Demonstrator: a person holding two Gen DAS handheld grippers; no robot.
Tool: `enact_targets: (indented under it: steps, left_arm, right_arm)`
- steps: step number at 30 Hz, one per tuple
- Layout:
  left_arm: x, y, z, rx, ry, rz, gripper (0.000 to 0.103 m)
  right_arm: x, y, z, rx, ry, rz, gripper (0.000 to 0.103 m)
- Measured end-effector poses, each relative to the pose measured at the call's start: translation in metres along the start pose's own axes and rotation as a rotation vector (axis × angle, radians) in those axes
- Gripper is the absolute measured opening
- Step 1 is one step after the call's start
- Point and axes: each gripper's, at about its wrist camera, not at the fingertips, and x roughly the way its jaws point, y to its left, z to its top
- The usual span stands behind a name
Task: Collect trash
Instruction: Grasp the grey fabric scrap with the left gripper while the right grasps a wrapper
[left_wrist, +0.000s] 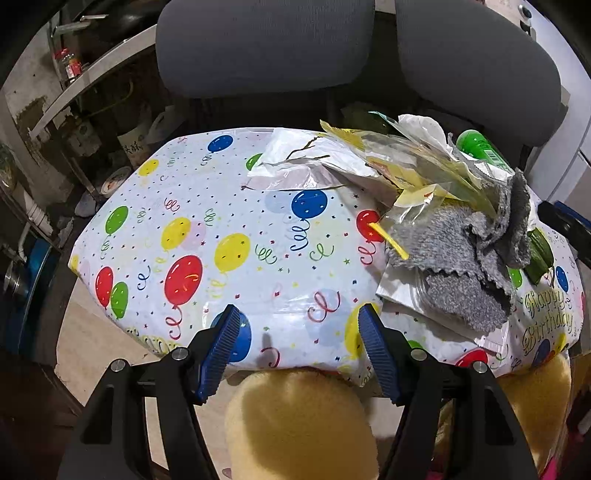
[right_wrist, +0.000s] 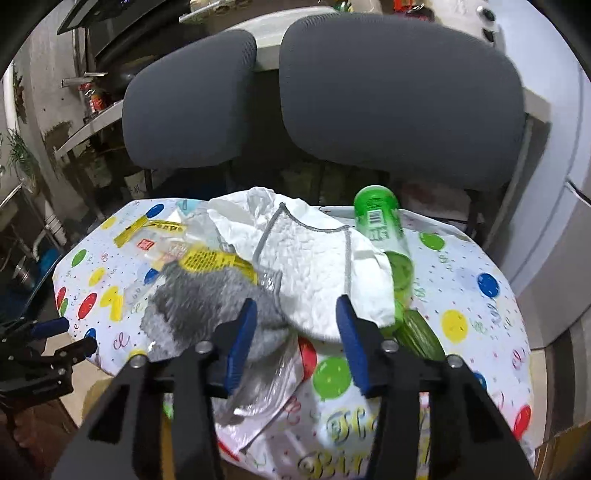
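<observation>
A pile of trash lies on a table with a balloon-print cover (left_wrist: 229, 221). It holds a grey cloth (left_wrist: 461, 258), clear and yellow wrappers (left_wrist: 413, 166), a white bag (left_wrist: 295, 162) and a green plastic bottle (left_wrist: 480, 147). My left gripper (left_wrist: 299, 325) is open and empty over the table's near edge, left of the pile. In the right wrist view my right gripper (right_wrist: 295, 310) is open and empty, just above the grey cloth (right_wrist: 199, 306) and a white cloth with grey trim (right_wrist: 317, 266). The green bottle (right_wrist: 384, 236) lies to the right of them, and the yellow wrappers (right_wrist: 207, 258) to the left.
Two grey chair backs (right_wrist: 369, 96) stand behind the table. A yellow plush object (left_wrist: 303, 421) sits below the near edge. Cluttered shelves (left_wrist: 85, 77) are at the far left. The left gripper shows at the left edge of the right wrist view (right_wrist: 55, 339). A white cabinet (right_wrist: 554, 221) stands on the right.
</observation>
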Motion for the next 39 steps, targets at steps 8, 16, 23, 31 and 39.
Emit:
enact_targets:
  steps: [8,16,23,31,39]
  left_arm:
    - [-0.003,-0.013,0.008,0.018,-0.015,-0.005,0.067]
    - [-0.021,-0.024,0.007,0.033,-0.046,-0.060,0.067]
    - [-0.037,-0.048,0.010,0.068,-0.074,-0.159,0.069]
    - [-0.034,-0.088,0.022,0.097,-0.071,-0.255,0.071]
    - [-0.026,-0.115,0.042,0.117,-0.070,-0.272,0.071]
  right_arm:
    - [0.050,0.001,0.016,0.005,0.088,0.095,0.043]
    - [0.038,0.000,0.020,0.034,0.046,0.150,0.010]
    - [-0.035,-0.024,0.017,0.039,-0.116,0.035,0.007]
    - [-0.087,-0.043,-0.018,0.059,-0.176,-0.062,0.007]
    - [-0.097,-0.070,-0.039,0.133,-0.182,-0.065,0.007]
